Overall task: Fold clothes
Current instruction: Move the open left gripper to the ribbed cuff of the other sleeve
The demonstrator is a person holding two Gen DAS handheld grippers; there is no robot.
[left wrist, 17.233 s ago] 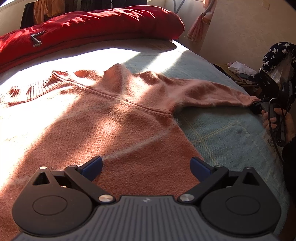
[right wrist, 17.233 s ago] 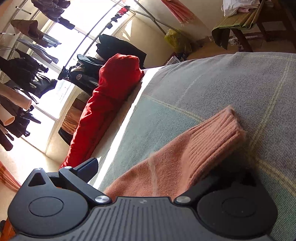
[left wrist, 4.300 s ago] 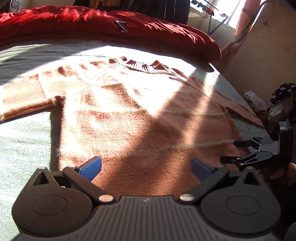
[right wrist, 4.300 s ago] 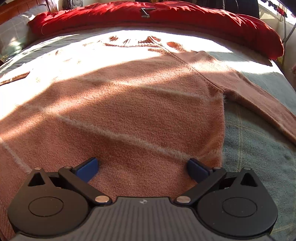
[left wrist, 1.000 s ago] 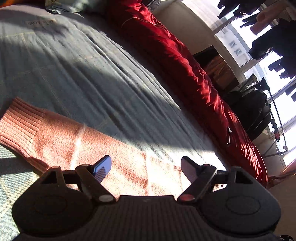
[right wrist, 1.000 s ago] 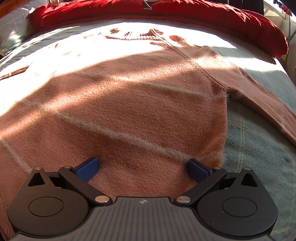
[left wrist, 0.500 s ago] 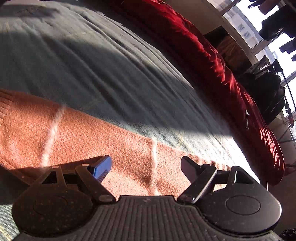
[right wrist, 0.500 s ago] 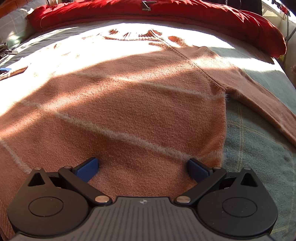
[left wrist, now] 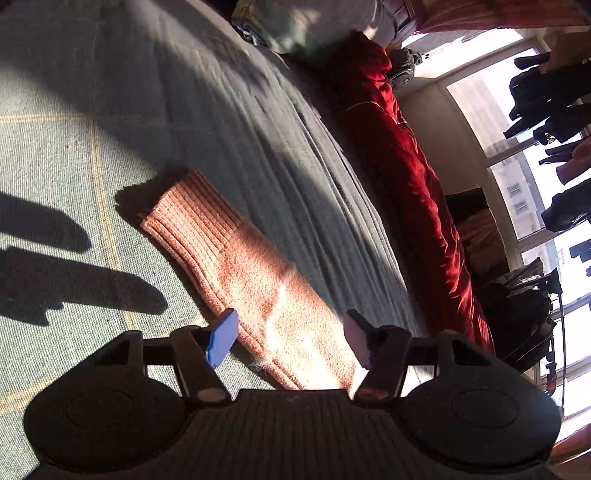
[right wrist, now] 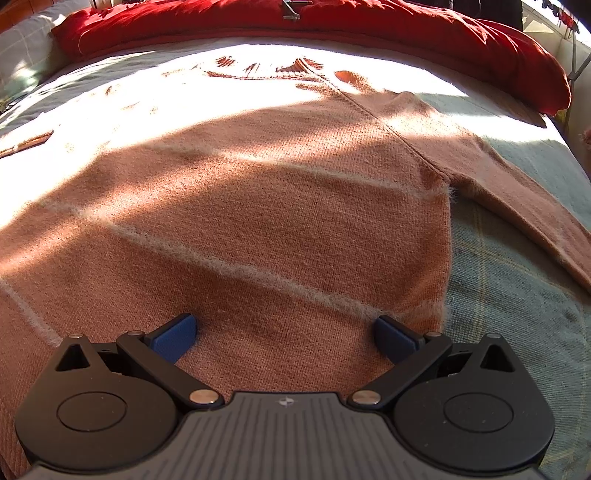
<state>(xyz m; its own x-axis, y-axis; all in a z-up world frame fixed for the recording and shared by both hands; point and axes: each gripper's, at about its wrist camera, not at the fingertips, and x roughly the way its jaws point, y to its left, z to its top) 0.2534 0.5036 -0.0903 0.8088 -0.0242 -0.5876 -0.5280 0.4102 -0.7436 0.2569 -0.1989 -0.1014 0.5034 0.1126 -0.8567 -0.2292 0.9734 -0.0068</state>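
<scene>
A salmon-pink knit sweater [right wrist: 258, 206] lies flat, front up, on the bed, its neckline at the far side in bright sun. My right gripper [right wrist: 286, 336] stands open low over the sweater's hem area, with knit fabric between its blue pads [right wrist: 173, 334]. In the left wrist view, one sleeve [left wrist: 266, 291] stretches across the bedcover, its ribbed cuff [left wrist: 184, 214] at the far end. My left gripper [left wrist: 290, 339] is open and straddles that sleeve some way back from the cuff, above it; whether the pads touch the cloth I cannot tell.
A grey-green checked bedcover [left wrist: 74, 147] lies under everything. A red quilt [right wrist: 369, 26] runs along the far edge of the bed. A pillow [right wrist: 22, 55] sits at the far left. Dark clothes [left wrist: 546, 92] hang by the window. The other sleeve [right wrist: 524, 206] trails off right.
My left gripper has pulled back and lifted along the sleeve, so the ribbed cuff is in view again. The right gripper has barely moved.
</scene>
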